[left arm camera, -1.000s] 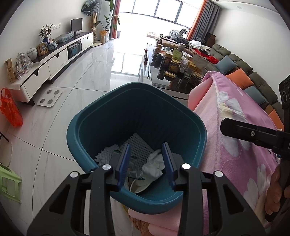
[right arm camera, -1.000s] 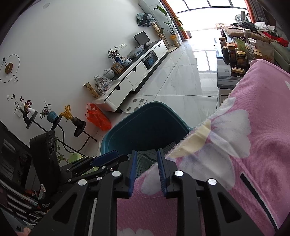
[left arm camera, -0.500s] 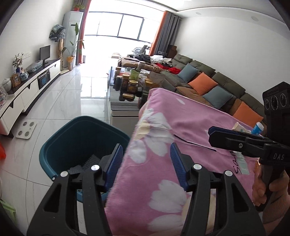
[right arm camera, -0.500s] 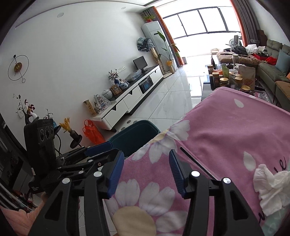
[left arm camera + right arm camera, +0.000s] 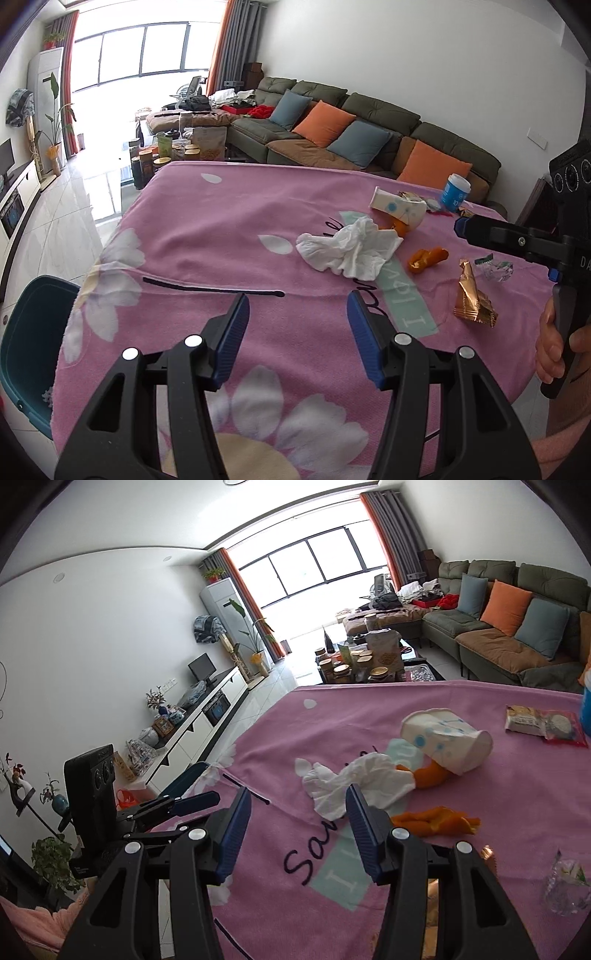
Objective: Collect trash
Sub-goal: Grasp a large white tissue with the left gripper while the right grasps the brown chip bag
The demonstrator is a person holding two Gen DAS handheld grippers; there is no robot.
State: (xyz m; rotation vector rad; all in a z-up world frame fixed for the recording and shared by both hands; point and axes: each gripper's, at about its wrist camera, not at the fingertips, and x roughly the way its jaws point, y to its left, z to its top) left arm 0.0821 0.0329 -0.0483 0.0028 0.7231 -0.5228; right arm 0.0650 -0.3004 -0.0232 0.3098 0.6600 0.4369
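1. Fleecy pink blanket (image 5: 229, 221), printed with white petals and dark script, draped flat over the table and filling most of both views.
2. Teal plastic bin (image 5: 26, 339), smooth, rounded walls, on the floor at 8 o'clock in the left view, just beside the blanket's hanging edge.
3. Left gripper (image 5: 297, 328): black angular frame, ribbed blue pads, spread wide, nothing between them, hovering over bare blanket.
4. Right gripper (image 5: 297, 825): same build, pads parted and empty, the crumpled tissue just past its right pad.
5. Crumpled white tissue (image 5: 347, 249), soft and creased, at 1 o'clock from the left gripper.
6. Paper cup (image 5: 447, 740), white with blue dots, tipped on its side, mouth partly crushed, touching a curl of orange peel.
7. Flat plastic snack packet (image 5: 543, 722), red-edged, at 2 o'clock in the right view.
8. Gold foil wrapper (image 5: 472, 299), crinkled, pointed, at 3 o'clock in the left view.
9. Loose orange peel (image 5: 426, 260), curled and glossy, between tissue and foil.
10. Clear crumpled plastic scrap (image 5: 567, 884), near the right edge.
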